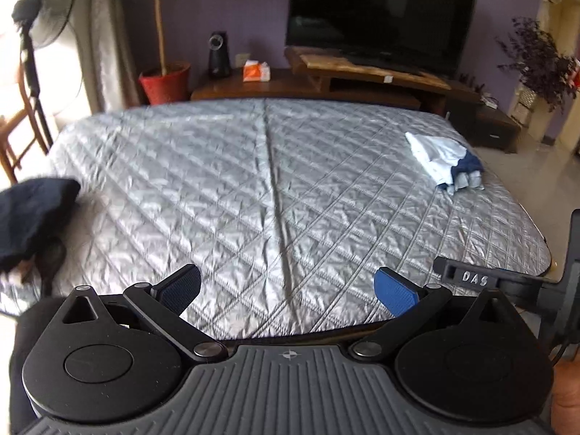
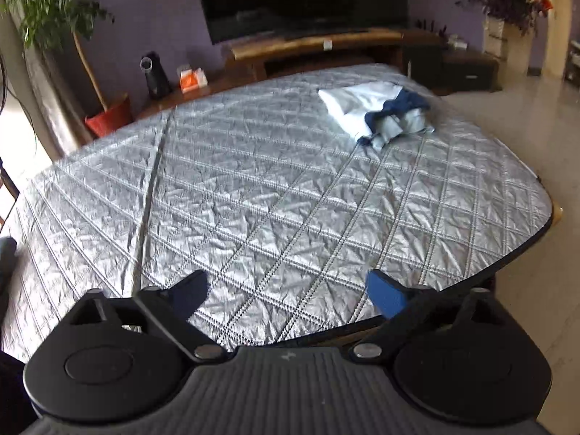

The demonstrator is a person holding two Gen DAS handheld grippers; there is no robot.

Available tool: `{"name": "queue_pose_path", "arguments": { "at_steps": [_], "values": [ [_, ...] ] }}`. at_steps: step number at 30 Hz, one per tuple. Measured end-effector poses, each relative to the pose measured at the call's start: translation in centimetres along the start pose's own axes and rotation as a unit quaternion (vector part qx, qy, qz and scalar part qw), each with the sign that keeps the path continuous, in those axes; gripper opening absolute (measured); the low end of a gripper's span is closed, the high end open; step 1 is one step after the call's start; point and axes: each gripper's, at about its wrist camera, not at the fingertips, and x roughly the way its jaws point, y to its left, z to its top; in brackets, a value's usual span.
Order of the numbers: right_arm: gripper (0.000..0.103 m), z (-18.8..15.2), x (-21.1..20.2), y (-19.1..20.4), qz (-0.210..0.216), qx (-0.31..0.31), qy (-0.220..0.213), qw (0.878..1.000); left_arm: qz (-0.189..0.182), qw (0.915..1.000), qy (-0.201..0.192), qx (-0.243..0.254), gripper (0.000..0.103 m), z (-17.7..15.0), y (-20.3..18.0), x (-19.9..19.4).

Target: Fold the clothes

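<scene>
White and navy cloth, the folded clothes [image 2: 377, 114], lies in a small bundle on the far right part of the table [image 2: 253, 199], near its right edge; a grey piece sits at the near end of the bundle. The table wears a silver quilted cover with a dark seam running front to back. A dark garment [image 1: 34, 217] is heaped at the table's left edge, blurred in the left wrist view. The left claw [image 1: 288, 290] hangs over the near edge, its fingers wide apart and holding nothing. The right claw [image 2: 288, 291] does likewise, also spread and empty. Beyond the table stand a television [image 1: 380, 18], a wooden stand, a potted tree [image 1: 165, 79] and a fan [image 1: 47, 11].
</scene>
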Motion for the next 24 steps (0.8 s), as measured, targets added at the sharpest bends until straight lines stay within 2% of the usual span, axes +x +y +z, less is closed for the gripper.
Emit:
{"name": "queue_pose_path", "arguments": {
  "at_steps": [9, 17, 24],
  "values": [
    [0.098, -0.1, 0.0, 1.8, -0.014, -0.048, -0.009, 0.999, 0.007, 0.9992, 0.033, -0.019, 0.103, -1.2, 1.1, 2.2],
    [0.098, 0.5, 0.8, 1.5, 0.000, -0.032, 0.005, 0.999, -0.005, 0.9977, 0.057, -0.037, 0.103, -1.8, 1.4, 3.1],
    [0.098, 0.7, 0.9, 2.3, 0.018, -0.043, -0.013, 0.999, -0.009, 0.9979, 0.063, -0.015, 0.103, -1.9, 0.5, 3.6]
  ]
}}
